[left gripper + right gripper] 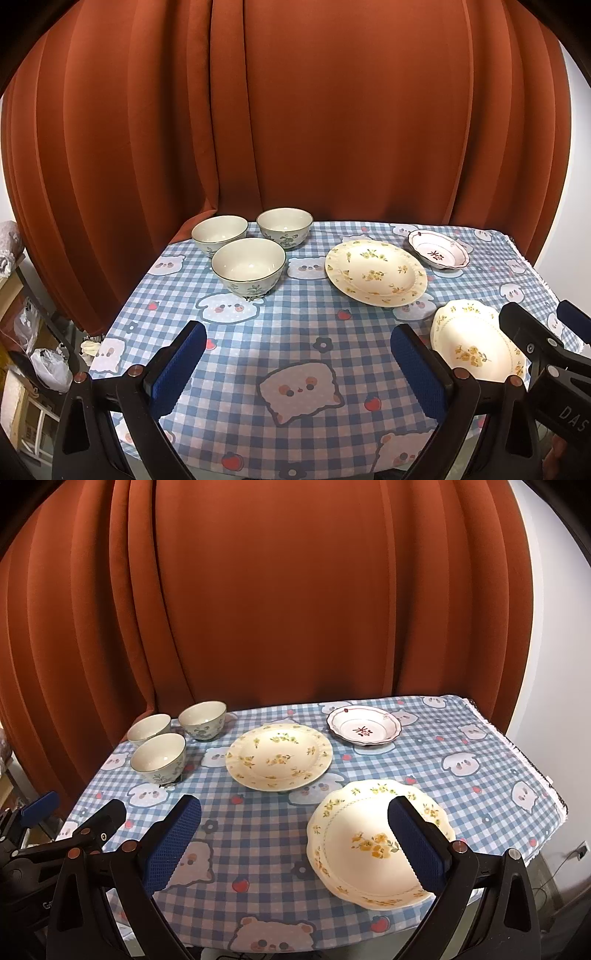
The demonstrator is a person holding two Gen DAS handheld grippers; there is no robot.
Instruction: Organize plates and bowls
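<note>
With both the left gripper [297, 363] and right gripper [295, 840] held spread and empty, the scalloped yellow-flowered plate [373, 840] at lower right of the frame is best gripped by its rim and kept level, clear of the three bowls [158, 757] at upper left.

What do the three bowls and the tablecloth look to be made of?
The bowls look like glazed ceramic: glossy pale insides with light glints, thin dark rims, painted green flowers outside. The tablecloth looks like matte printed fabric: no shine, and its edge drapes over the table.
</note>
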